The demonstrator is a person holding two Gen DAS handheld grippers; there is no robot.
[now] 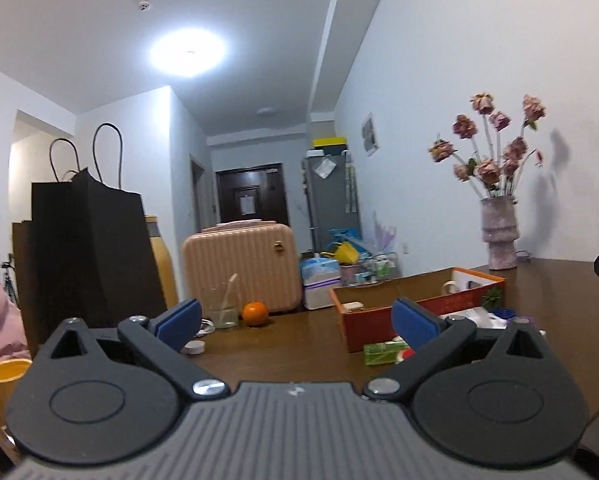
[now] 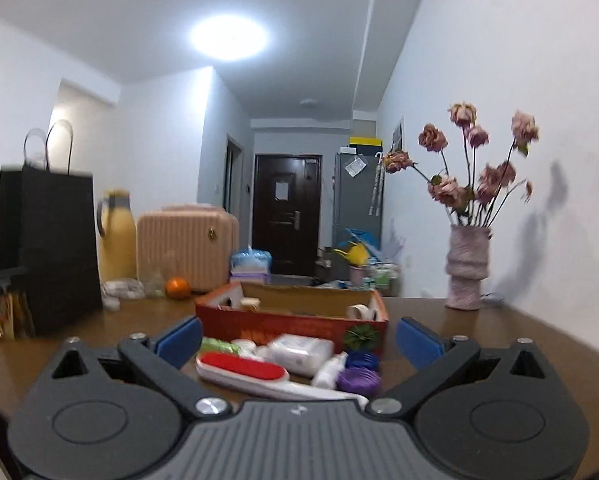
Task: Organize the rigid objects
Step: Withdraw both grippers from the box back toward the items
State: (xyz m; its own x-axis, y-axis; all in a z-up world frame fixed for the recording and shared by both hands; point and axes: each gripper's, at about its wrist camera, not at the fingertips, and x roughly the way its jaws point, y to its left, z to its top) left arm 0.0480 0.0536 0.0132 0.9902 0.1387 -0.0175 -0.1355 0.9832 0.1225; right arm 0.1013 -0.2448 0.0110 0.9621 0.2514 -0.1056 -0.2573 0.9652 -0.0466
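Fingers (image 2: 419,342) of the right gripper (image 2: 299,340) stand spread wide and hold nothing, level above the brown counter (image 2: 499,336). Between them lies a clutter of small rigid things: a white lint brush with a red pad (image 2: 243,370), a clear plastic packet (image 2: 301,352), a white bottle (image 2: 329,372) and two ribbed purple discs (image 2: 357,380). Just behind sits the shallow red cardboard box (image 2: 291,324), open-topped. A rough pink vase (image 2: 465,268) of dried roses stands at the wall.

The left gripper (image 1: 299,320) is likewise wide and empty; ahead of it are an orange (image 1: 255,314), a glass (image 1: 223,308), and a tall black paper bag (image 1: 87,248).
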